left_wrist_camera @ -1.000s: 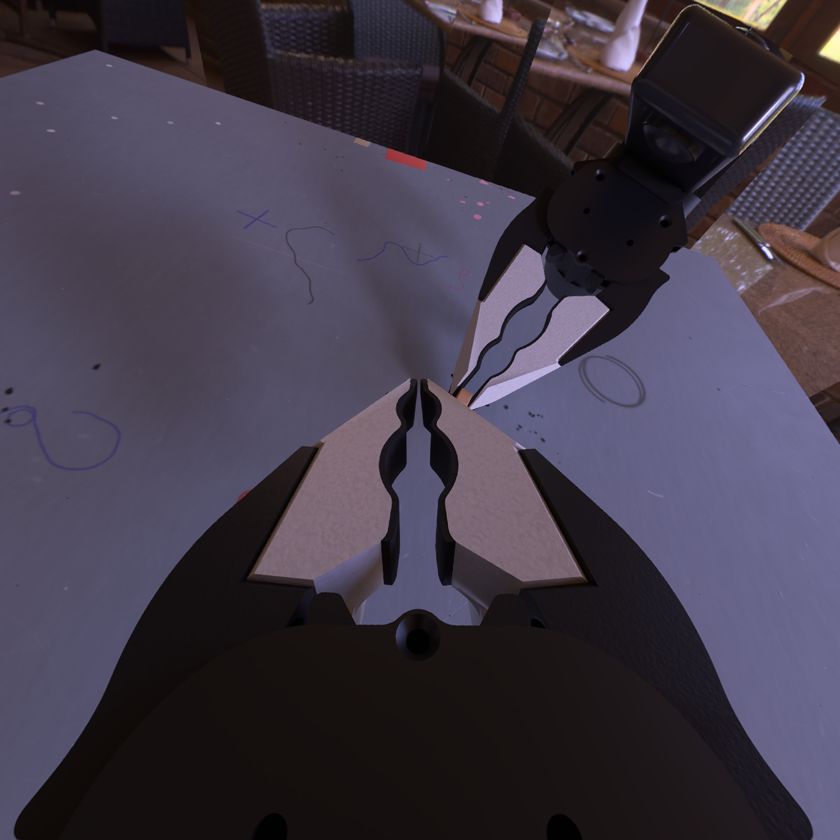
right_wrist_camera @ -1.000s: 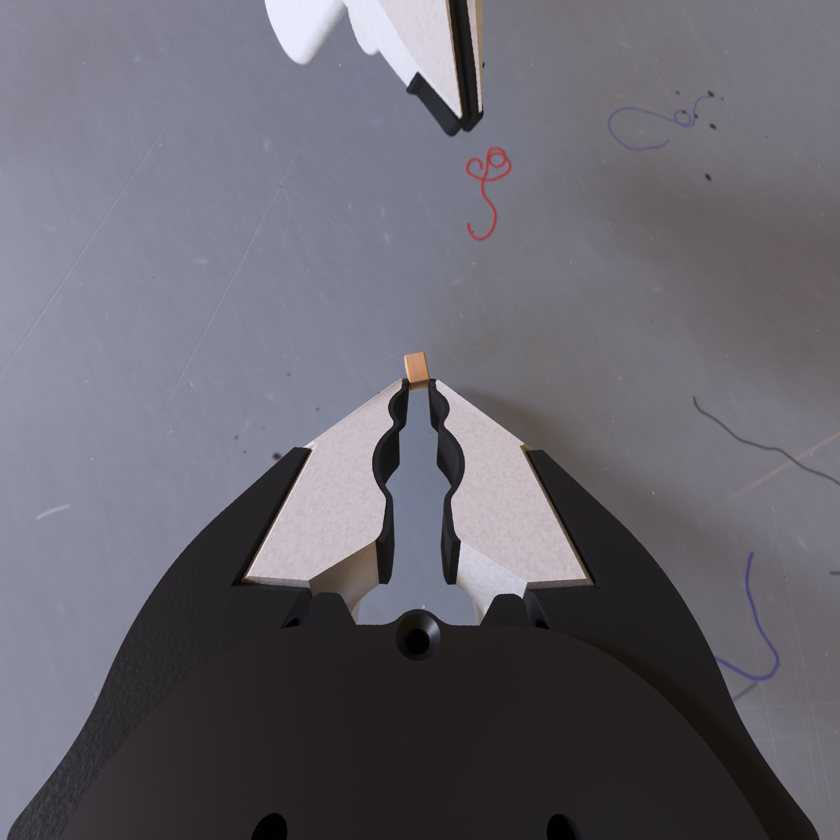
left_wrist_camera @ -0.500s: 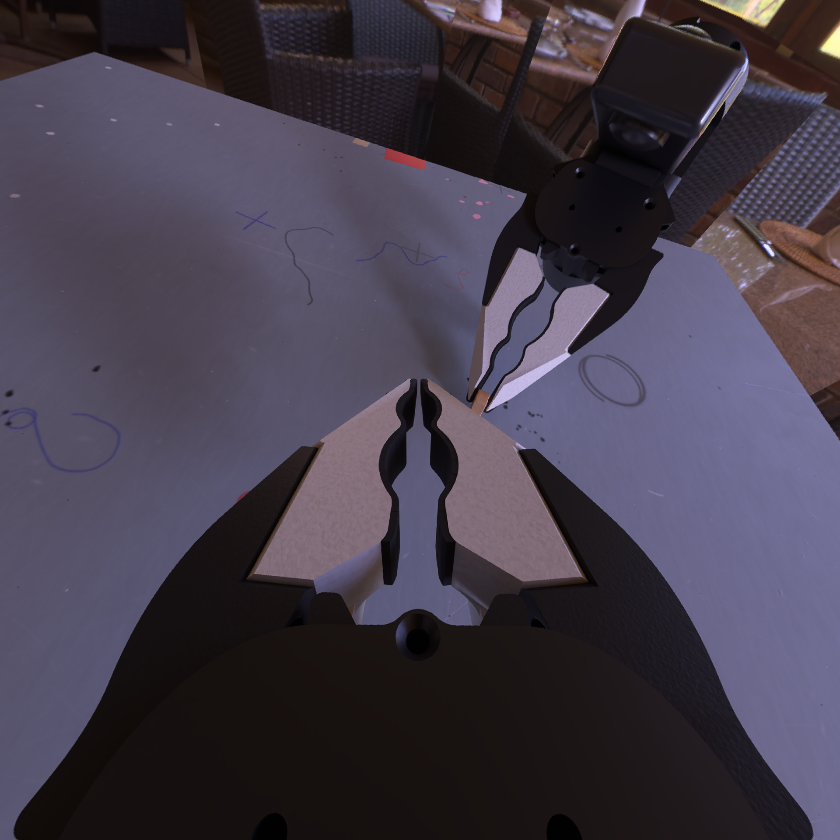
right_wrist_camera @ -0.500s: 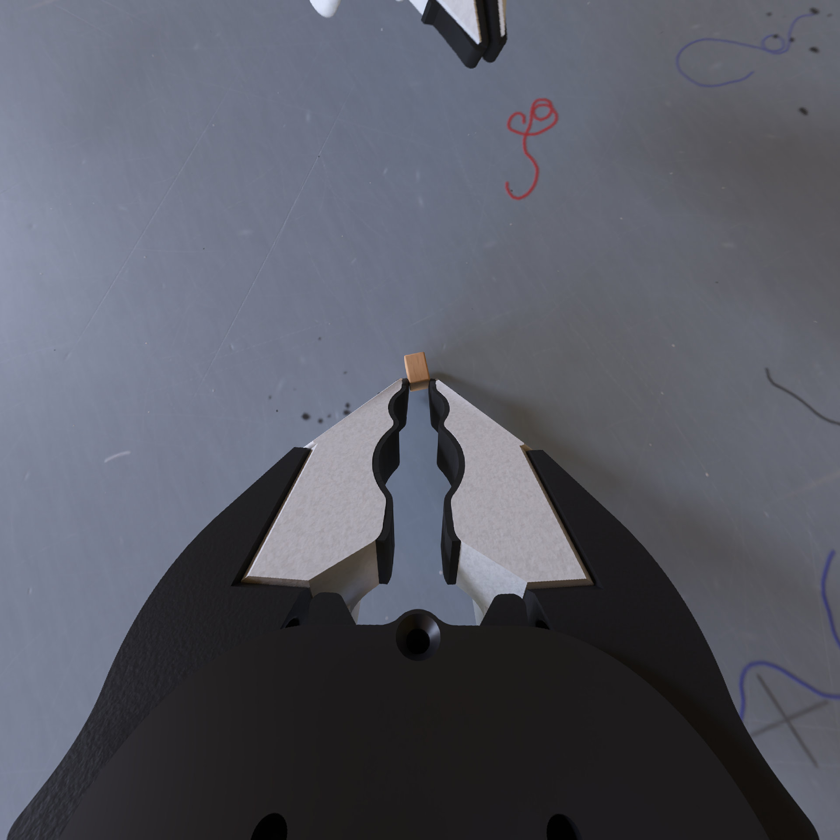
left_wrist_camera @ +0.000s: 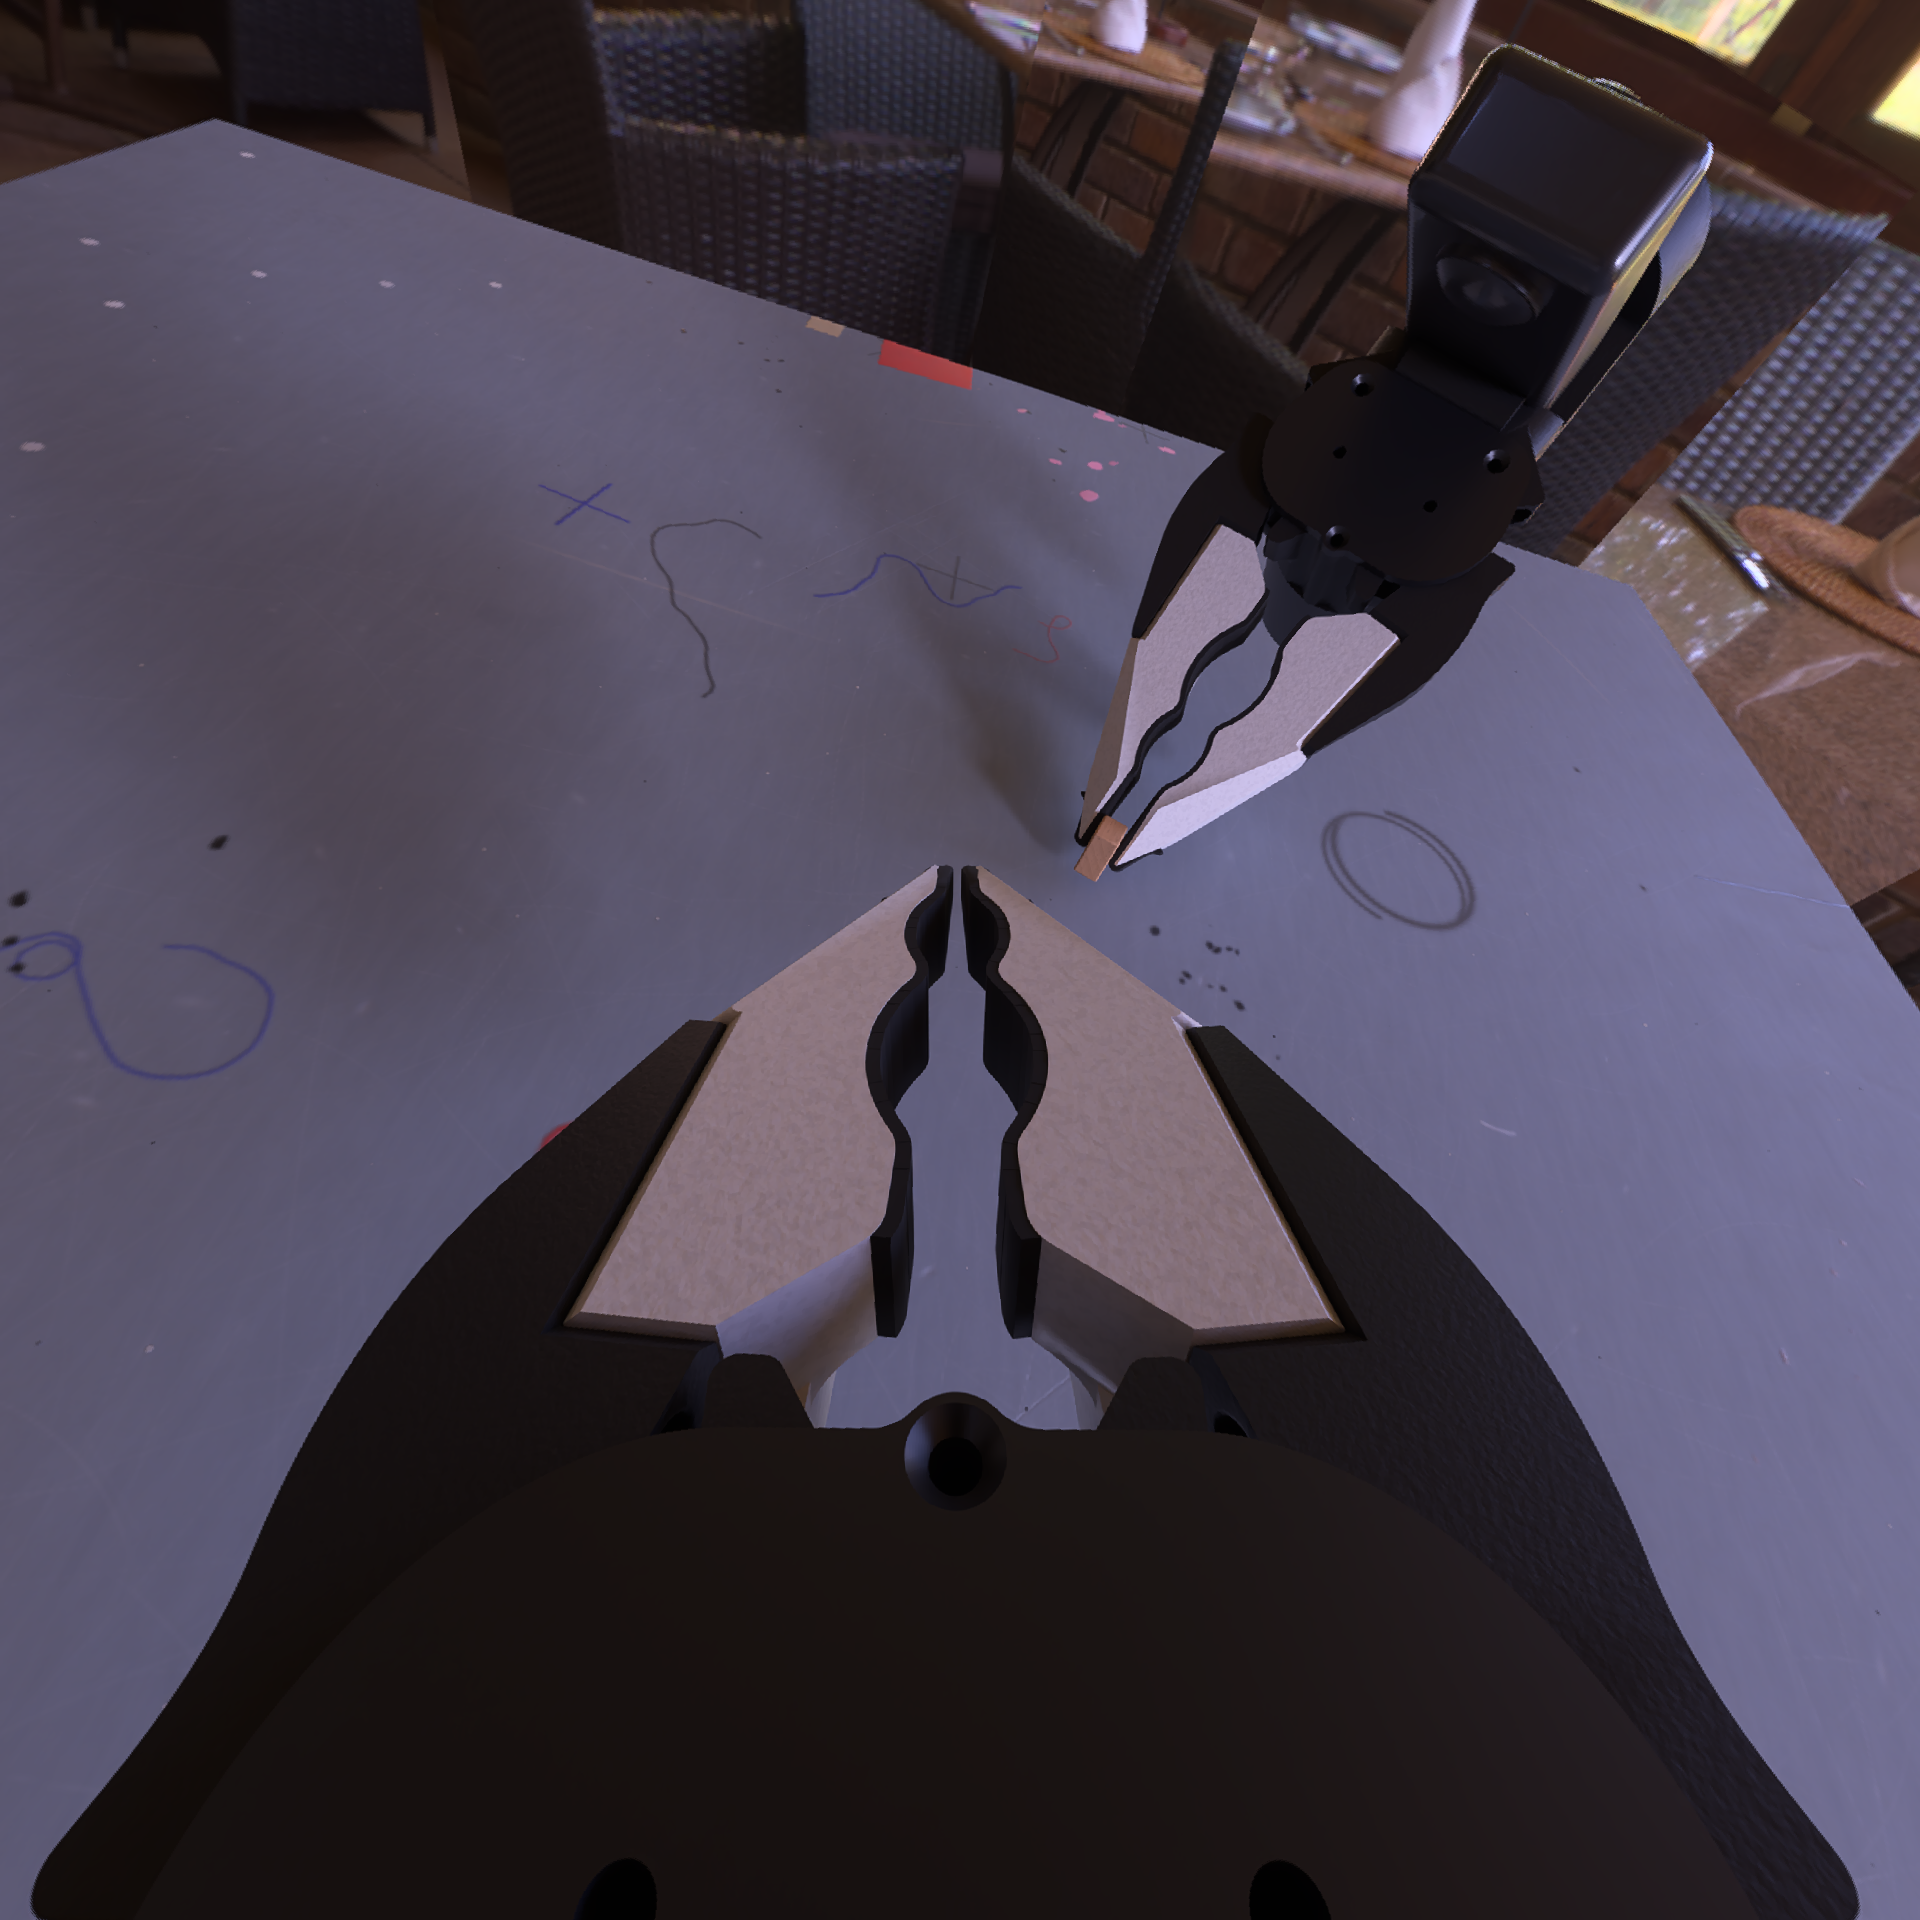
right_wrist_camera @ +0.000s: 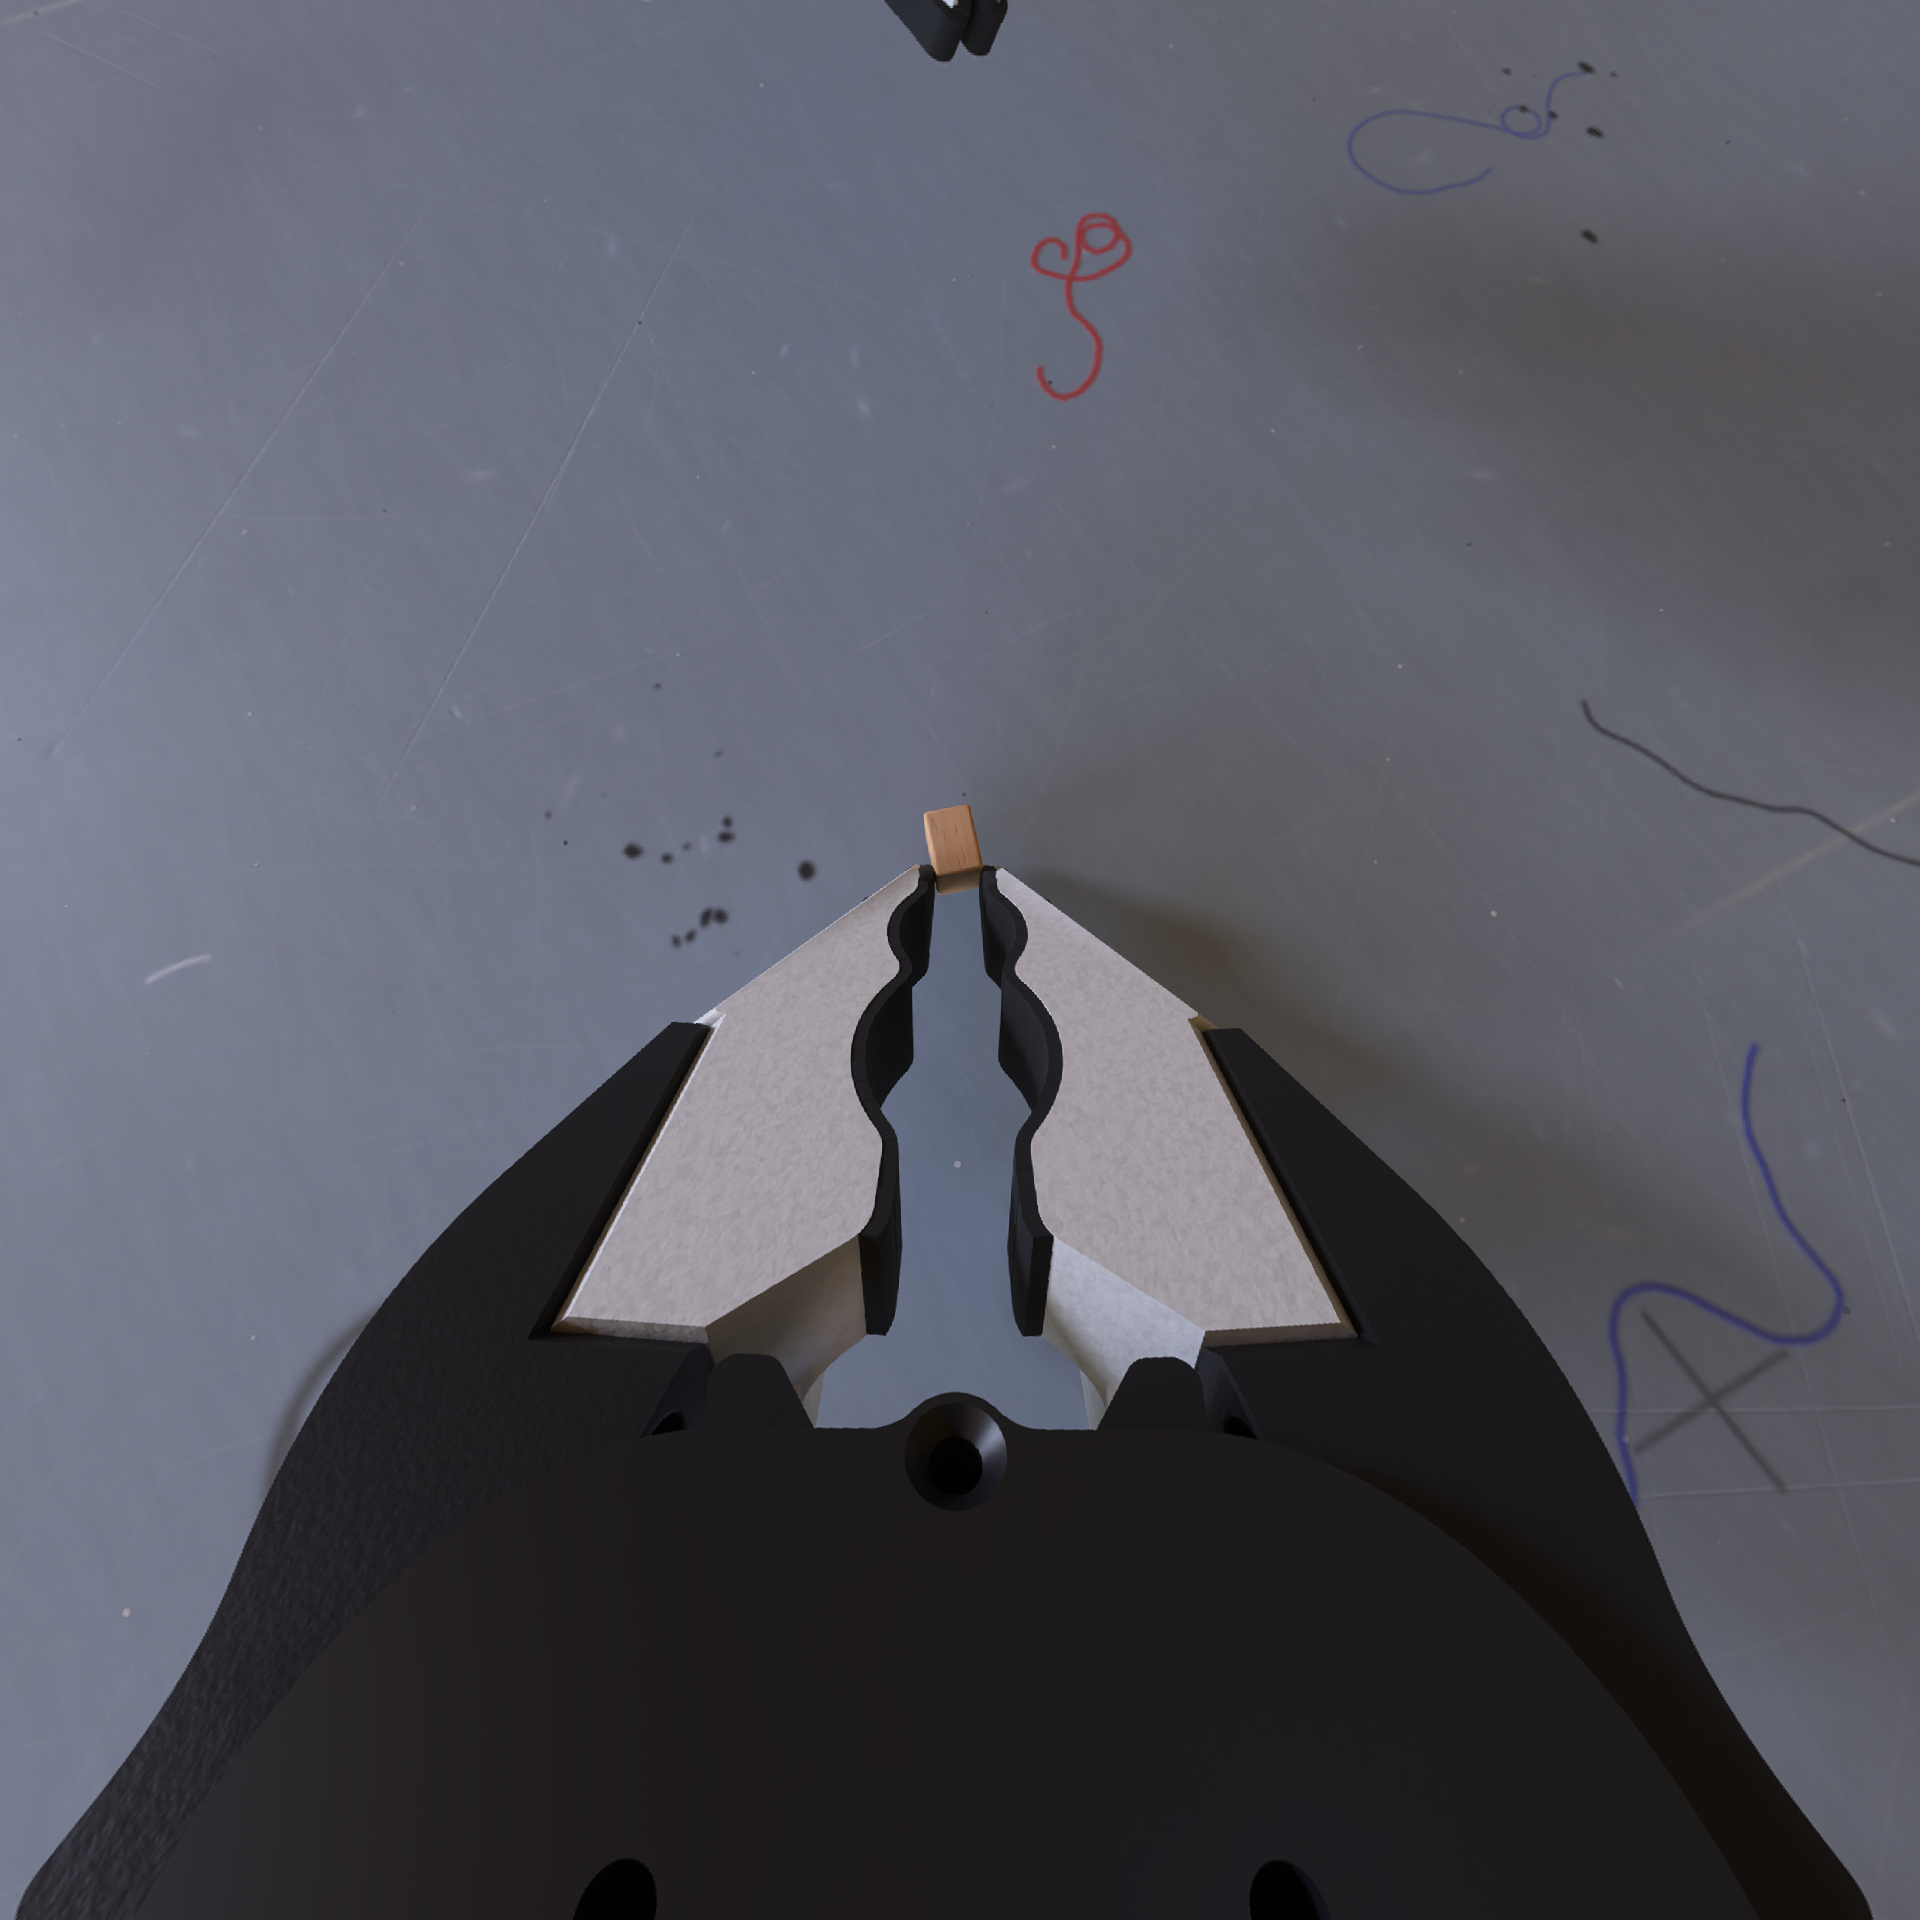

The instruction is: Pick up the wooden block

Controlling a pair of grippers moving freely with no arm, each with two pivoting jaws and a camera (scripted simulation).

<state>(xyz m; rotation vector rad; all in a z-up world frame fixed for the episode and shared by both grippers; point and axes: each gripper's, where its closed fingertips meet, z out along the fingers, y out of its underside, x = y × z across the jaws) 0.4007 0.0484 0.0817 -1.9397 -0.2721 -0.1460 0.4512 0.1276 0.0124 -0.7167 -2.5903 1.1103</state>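
Observation:
The wooden block (right_wrist_camera: pixel 953 844) is a small tan cube pinched between the tips of my right gripper (right_wrist_camera: pixel 956 881), which is shut on it and holds it above the grey table (right_wrist_camera: pixel 416 520). In the left wrist view the right gripper (left_wrist_camera: pixel 1117 844) hangs at the upper right, pointing down, with the block (left_wrist_camera: pixel 1101 850) at its tips, clear of the table top (left_wrist_camera: pixel 416 727). My left gripper (left_wrist_camera: pixel 956 875) is shut and empty, low over the table, a short way in front of the block. Its tips (right_wrist_camera: pixel 951 26) show at the top edge of the right wrist view.
The table carries pen scribbles: a red curl (right_wrist_camera: pixel 1081 291), blue loops (left_wrist_camera: pixel 166 997), a drawn ring (left_wrist_camera: pixel 1397 868) and black specks (right_wrist_camera: pixel 686 862). Wicker chairs (left_wrist_camera: pixel 790 197) and a set dining table (left_wrist_camera: pixel 1247 62) stand beyond the far edge.
My right gripper has risen with the block, away from the table and from the left gripper. The left gripper has stayed put and shut.

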